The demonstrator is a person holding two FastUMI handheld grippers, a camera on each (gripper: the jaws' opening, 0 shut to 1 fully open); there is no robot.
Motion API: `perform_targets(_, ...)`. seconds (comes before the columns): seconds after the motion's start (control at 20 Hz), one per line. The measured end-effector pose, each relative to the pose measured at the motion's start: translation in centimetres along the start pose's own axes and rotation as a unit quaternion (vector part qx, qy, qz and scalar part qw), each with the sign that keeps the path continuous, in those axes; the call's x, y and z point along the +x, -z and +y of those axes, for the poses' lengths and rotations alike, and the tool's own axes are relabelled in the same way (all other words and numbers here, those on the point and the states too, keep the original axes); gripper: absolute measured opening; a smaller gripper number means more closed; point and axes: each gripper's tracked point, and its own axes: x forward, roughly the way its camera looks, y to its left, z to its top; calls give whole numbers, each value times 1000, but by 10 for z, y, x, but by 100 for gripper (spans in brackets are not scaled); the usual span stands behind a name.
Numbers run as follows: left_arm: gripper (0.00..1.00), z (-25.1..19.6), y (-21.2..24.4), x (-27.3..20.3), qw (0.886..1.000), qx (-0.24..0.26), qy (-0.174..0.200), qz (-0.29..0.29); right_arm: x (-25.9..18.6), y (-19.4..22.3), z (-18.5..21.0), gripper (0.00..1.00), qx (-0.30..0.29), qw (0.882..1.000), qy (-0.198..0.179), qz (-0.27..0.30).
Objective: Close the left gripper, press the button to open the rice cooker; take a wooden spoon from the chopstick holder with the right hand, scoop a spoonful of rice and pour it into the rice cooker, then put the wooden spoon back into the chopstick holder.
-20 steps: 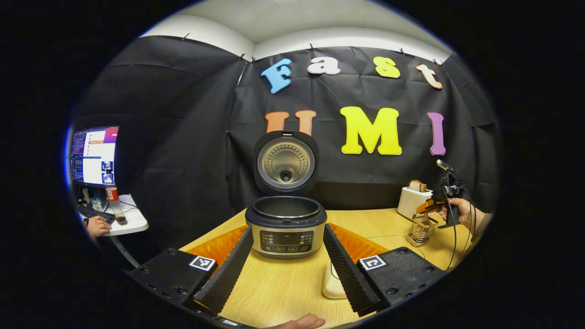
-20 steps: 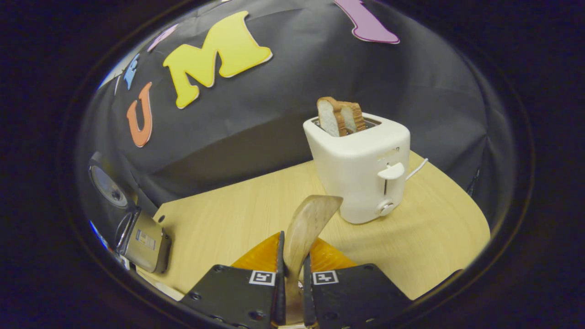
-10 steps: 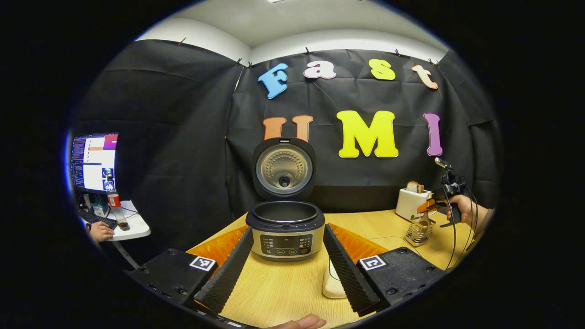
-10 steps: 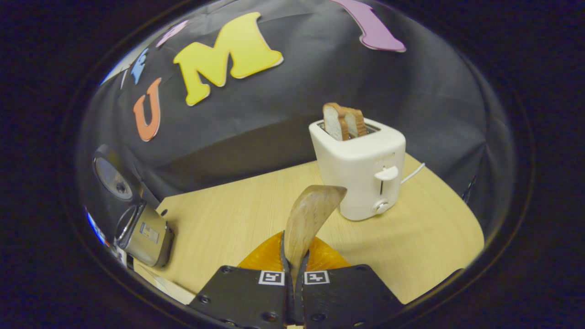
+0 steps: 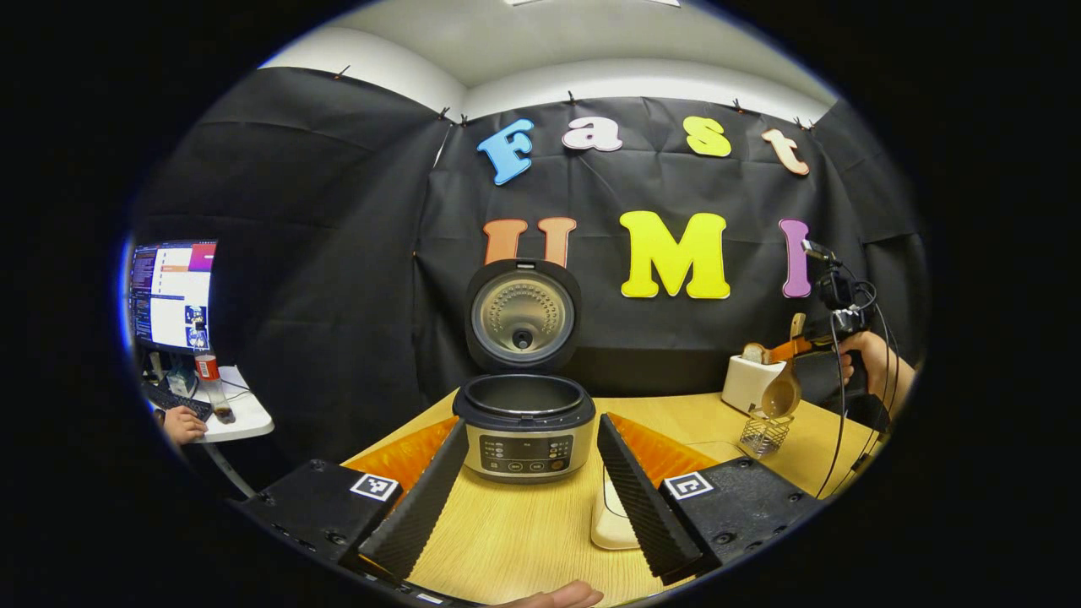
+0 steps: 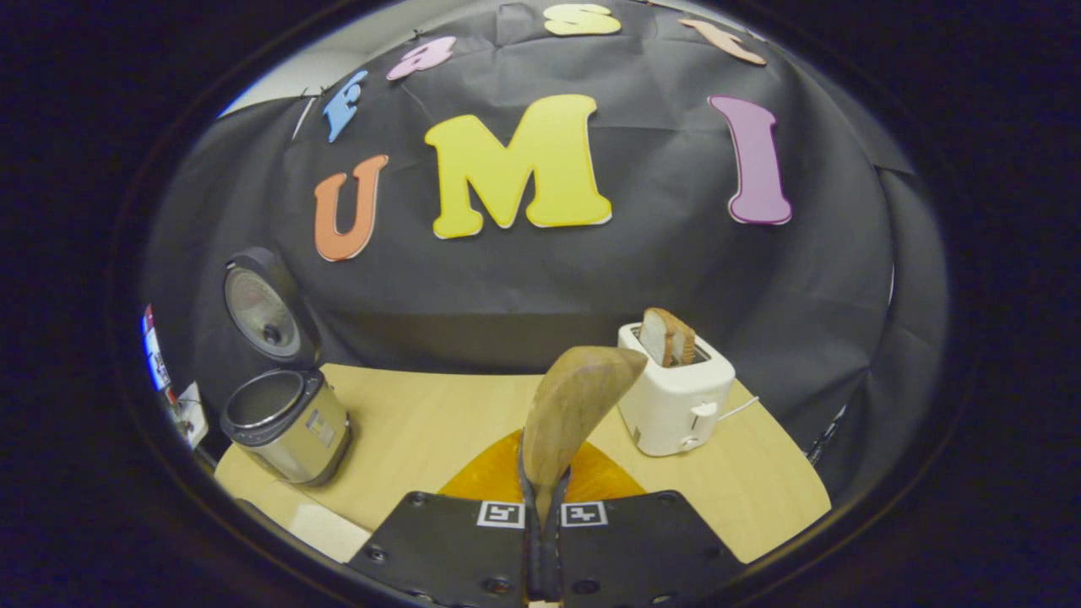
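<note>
Right claw (image 6: 542, 540) pinches the wooden spoon (image 6: 574, 405), bowl pointing up at frame centre; the open rice cooker (image 6: 287, 422) sits lower left. Left claw (image 5: 528, 498), spread, faces the cooker.

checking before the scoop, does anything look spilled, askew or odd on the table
Nothing stands out. The rice cooker stands upright with its lid fully open and the pot looks empty. The wooden spoon is held in the right tool, lifted above the chopstick holder. The toaster stands upright.
</note>
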Motion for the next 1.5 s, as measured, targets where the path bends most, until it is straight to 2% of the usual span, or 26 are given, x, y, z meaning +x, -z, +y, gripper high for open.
perform_targets(0.15, 98, 4, -3, -2, 1000, -7, 5, 0, -25, -5, 43, 1, -2, 1000, -25, -9)
perform_targets(0.35, 98, 9, -4, -5, 1000, -7, 6, 2, -48, 12, 110, 1, -6, 998, -61, 0)
perform_targets(0.5, 98, 9, -3, -6, 1000, 4, 10, 7, -53, 32, 148, 1, -18, 998, -68, 3)
perform_targets(0.65, 98, 8, -3, -6, 1000, 6, 15, 6, -49, 64, 173, 1, -6, 997, -71, 26)
perform_targets(0.8, 98, 6, -5, -8, 1000, -1, 23, 4, -43, 95, 187, 1, 1, 997, -65, 38)
perform_targets(1.15, 98, 7, -5, -7, 1000, 3, 25, 5, -29, 150, 175, 1, -44, 998, 22, 30)
perform_targets(1.3, 98, 5, -2, -6, 1000, 4, 28, 8, -27, 156, 176, 1, -65, 997, 36, 24)
perform_targets(1.5, 98, 3, 1, -5, 999, 9, 30, 13, -38, 173, 197, 1, -48, 998, 27, 25)
